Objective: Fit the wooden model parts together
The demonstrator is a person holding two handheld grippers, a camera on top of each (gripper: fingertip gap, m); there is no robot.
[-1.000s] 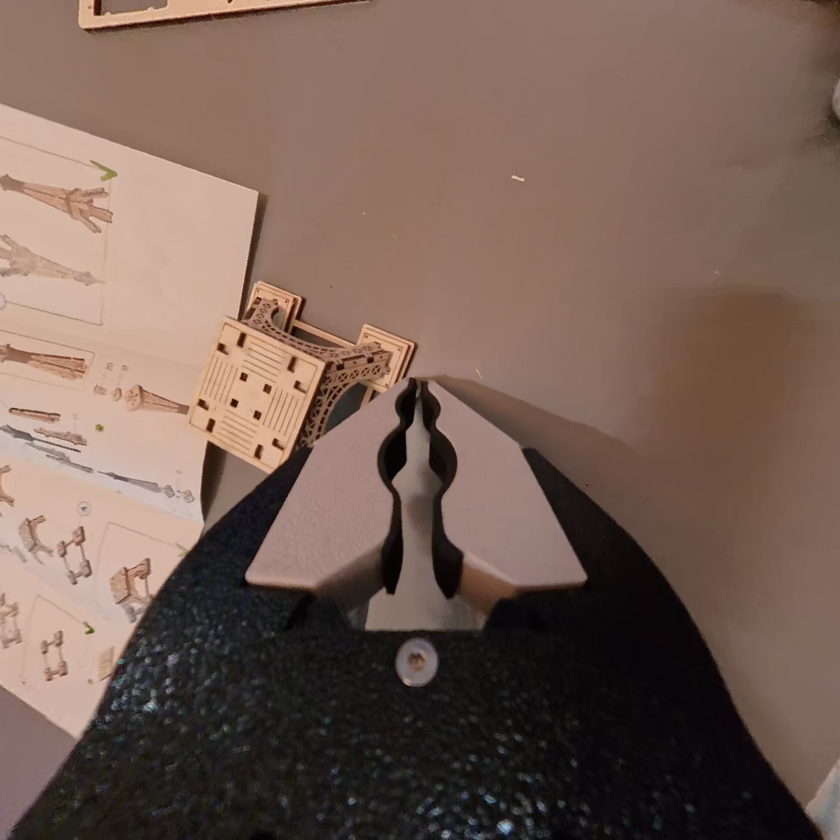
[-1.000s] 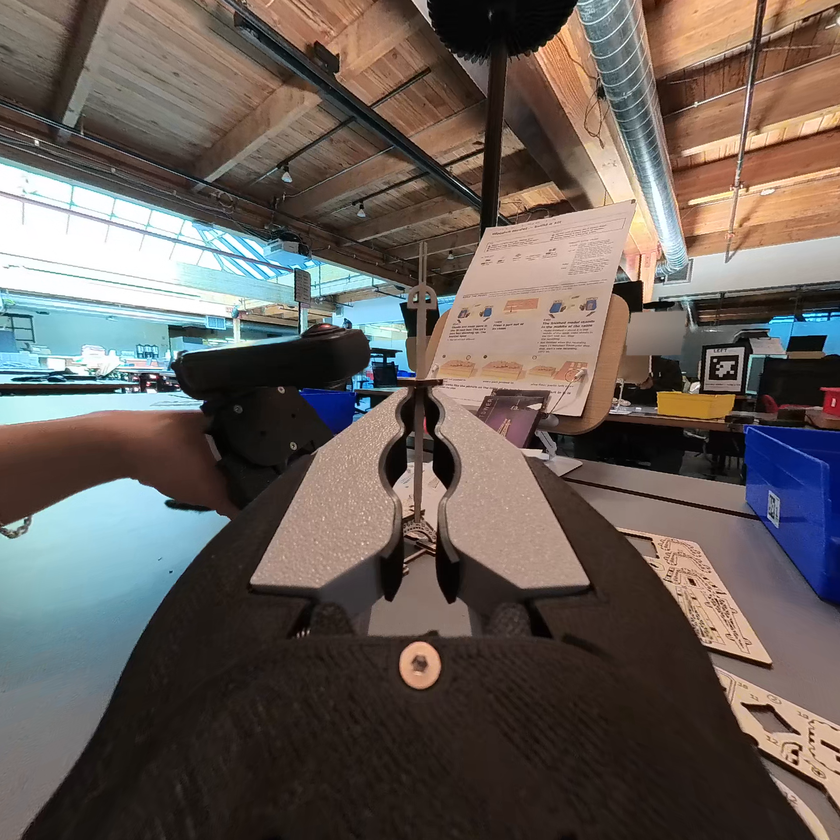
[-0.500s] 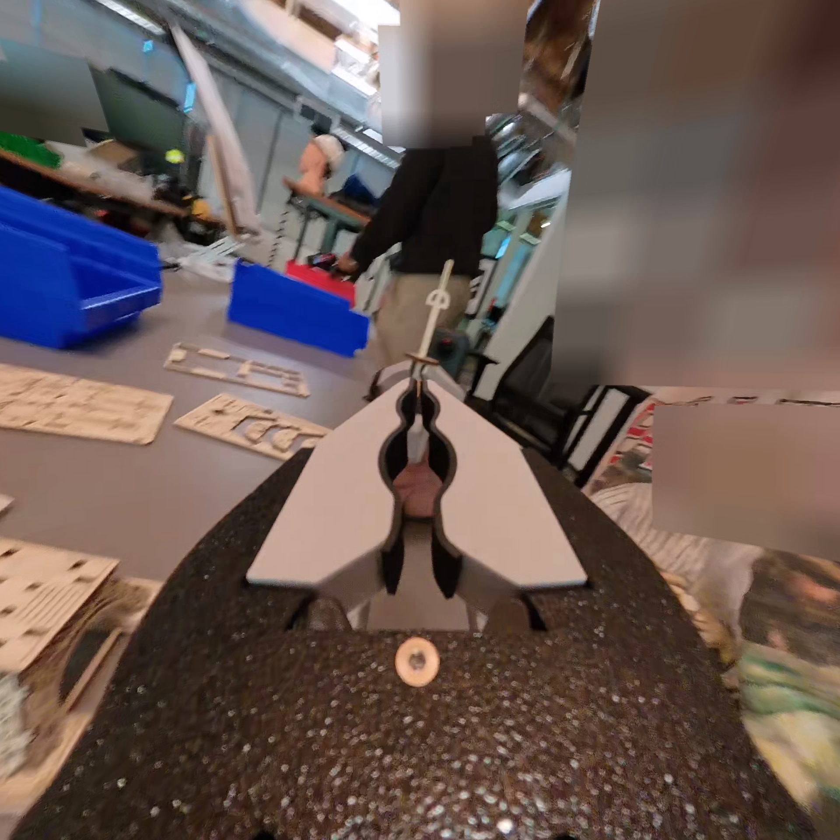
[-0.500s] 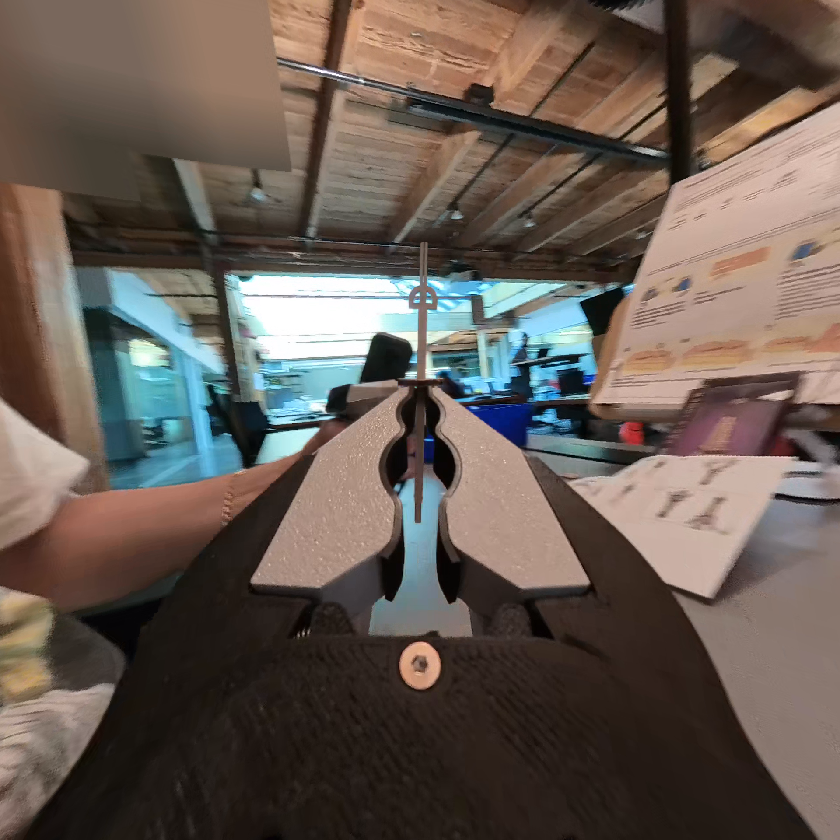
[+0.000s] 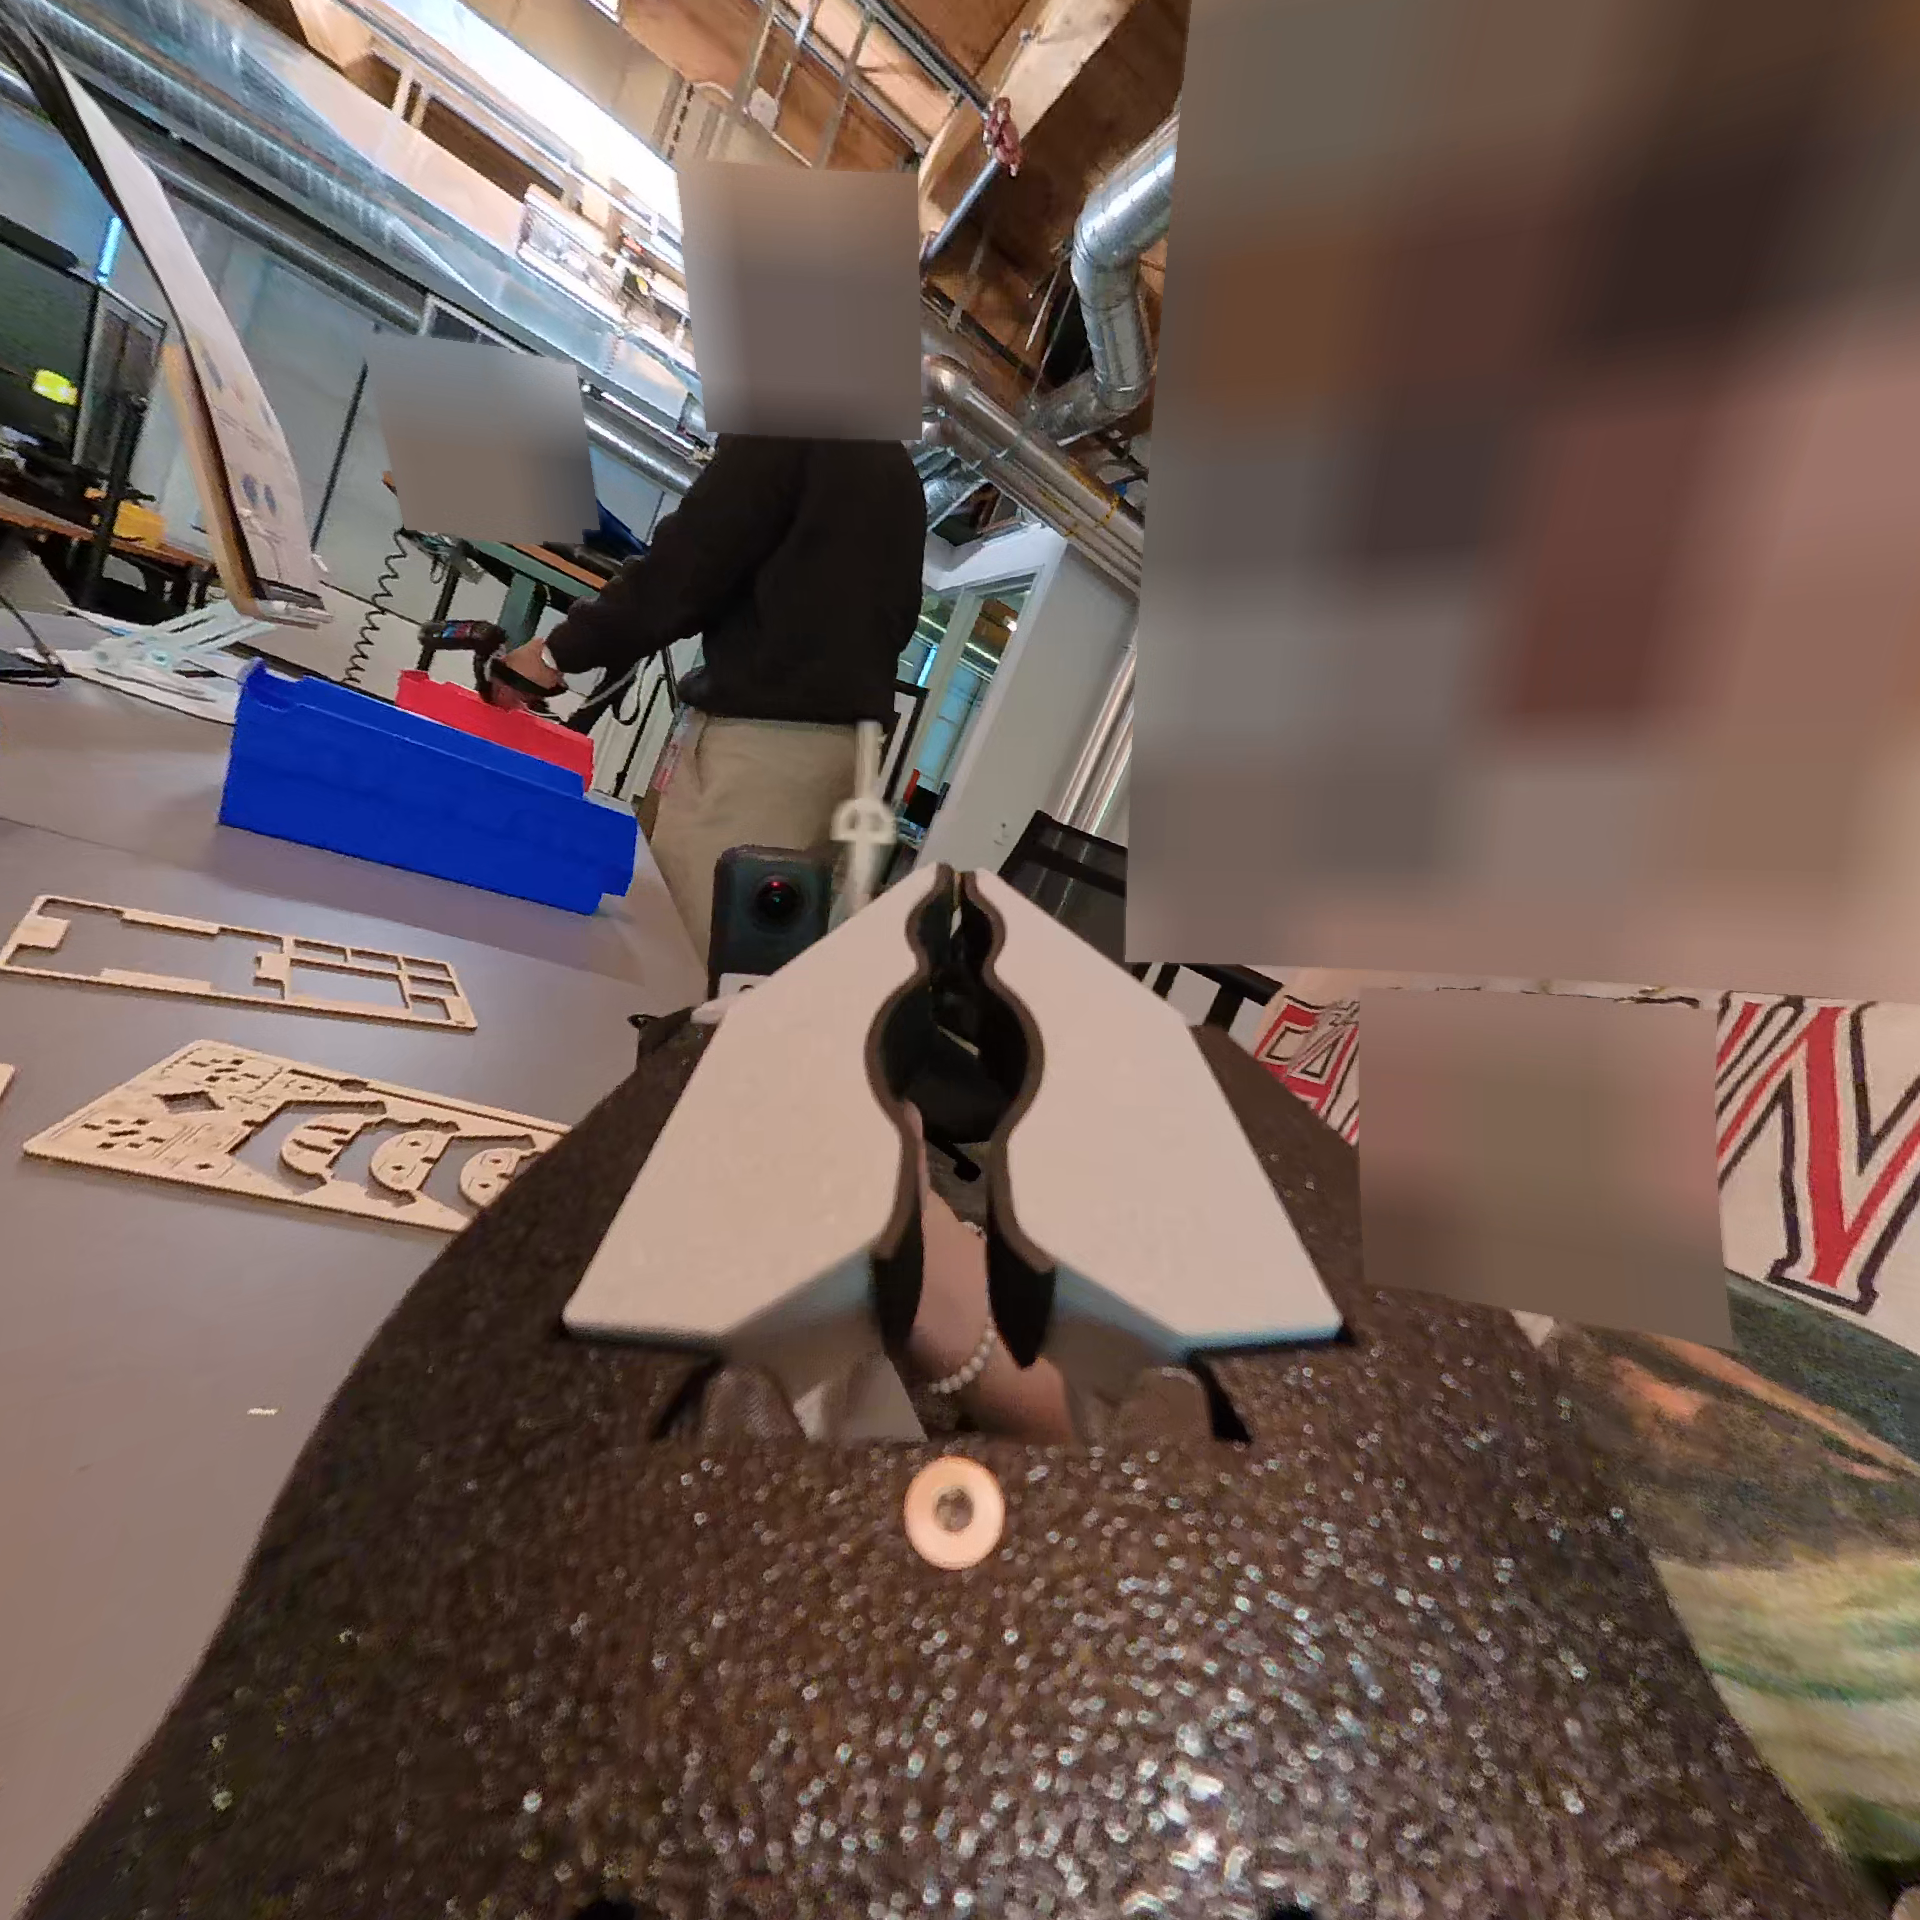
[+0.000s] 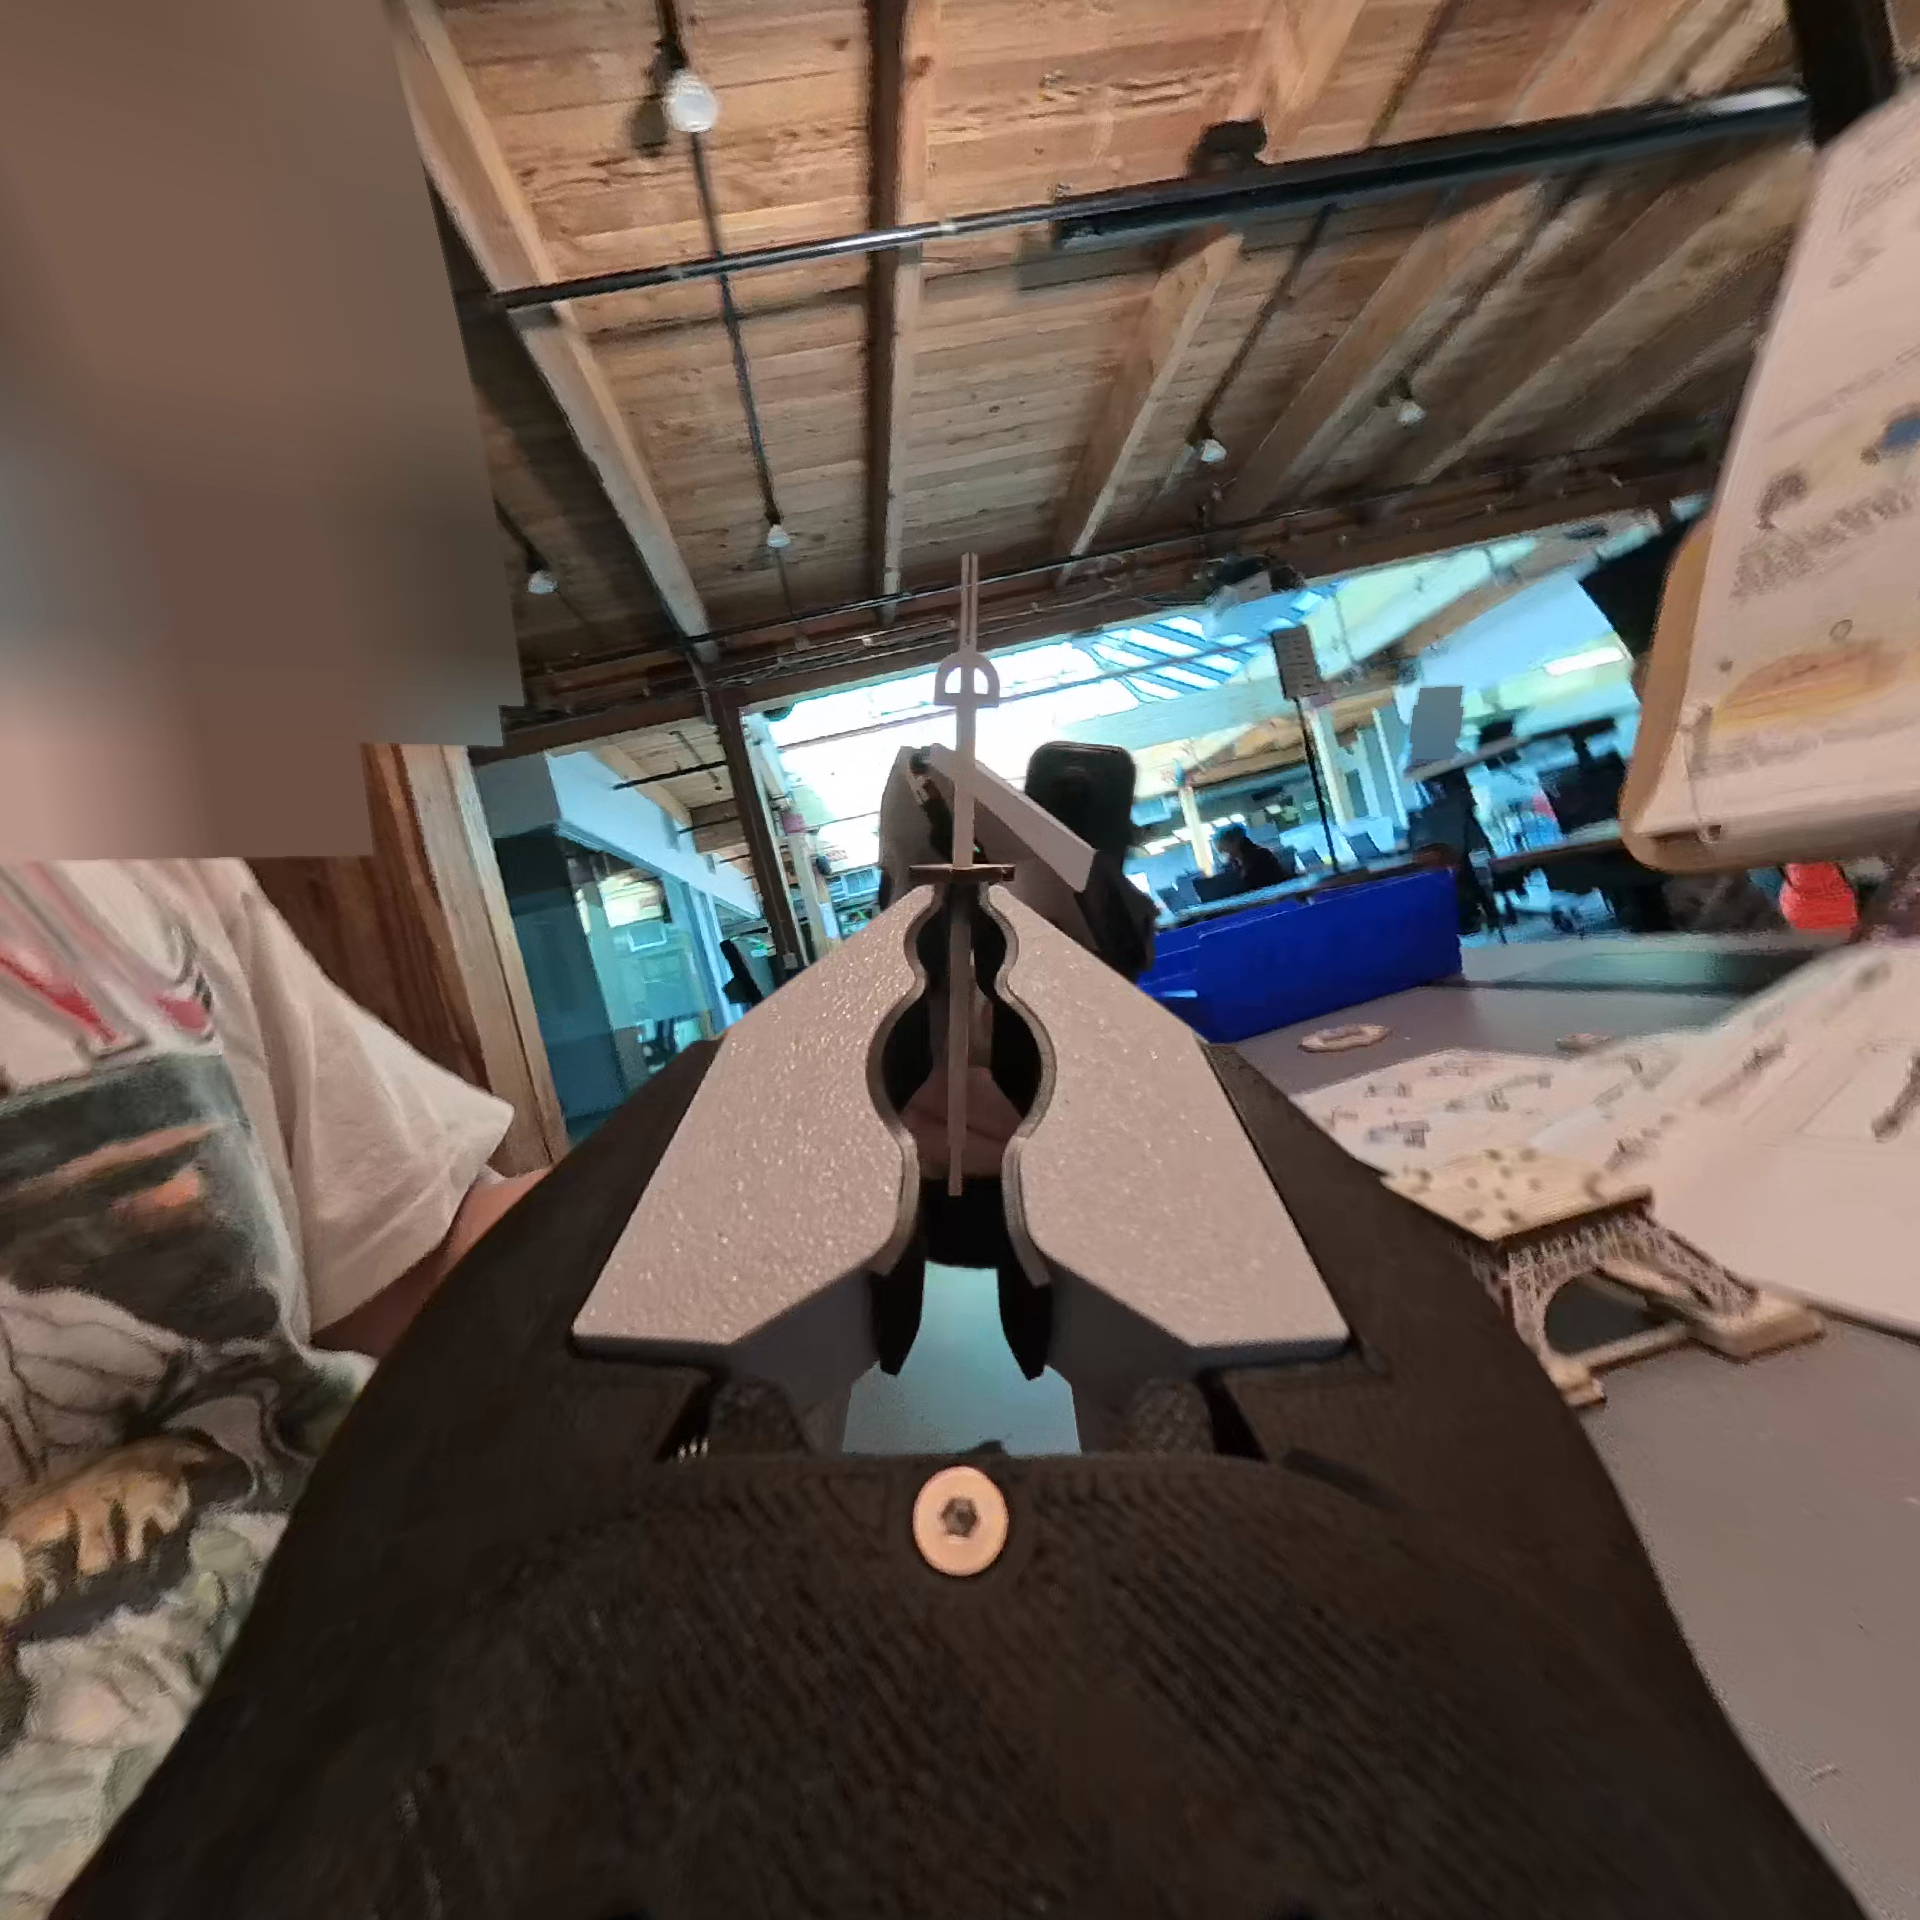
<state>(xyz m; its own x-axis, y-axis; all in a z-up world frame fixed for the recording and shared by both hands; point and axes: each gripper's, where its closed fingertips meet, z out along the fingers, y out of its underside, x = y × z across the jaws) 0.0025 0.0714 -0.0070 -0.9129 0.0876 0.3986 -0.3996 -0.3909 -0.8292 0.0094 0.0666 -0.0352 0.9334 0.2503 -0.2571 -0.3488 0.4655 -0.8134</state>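
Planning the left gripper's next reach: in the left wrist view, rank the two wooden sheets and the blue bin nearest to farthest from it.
1. Curved-cutout wooden sheet, near left.
2. Frame-like wooden sheet, behind it.
3. Blue bin, farthest back left.

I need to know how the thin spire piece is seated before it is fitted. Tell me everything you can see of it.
The spire piece is a thin, flat, pale wooden strip, upright, clamped between the shut tips of the right gripper. A small arch-shaped loop sits near its top, with a fine tip above; a short dark crossbar rests at the fingertips. Its lower end hangs free between the fingers. The left gripper stands close behind it; contact cannot be told.
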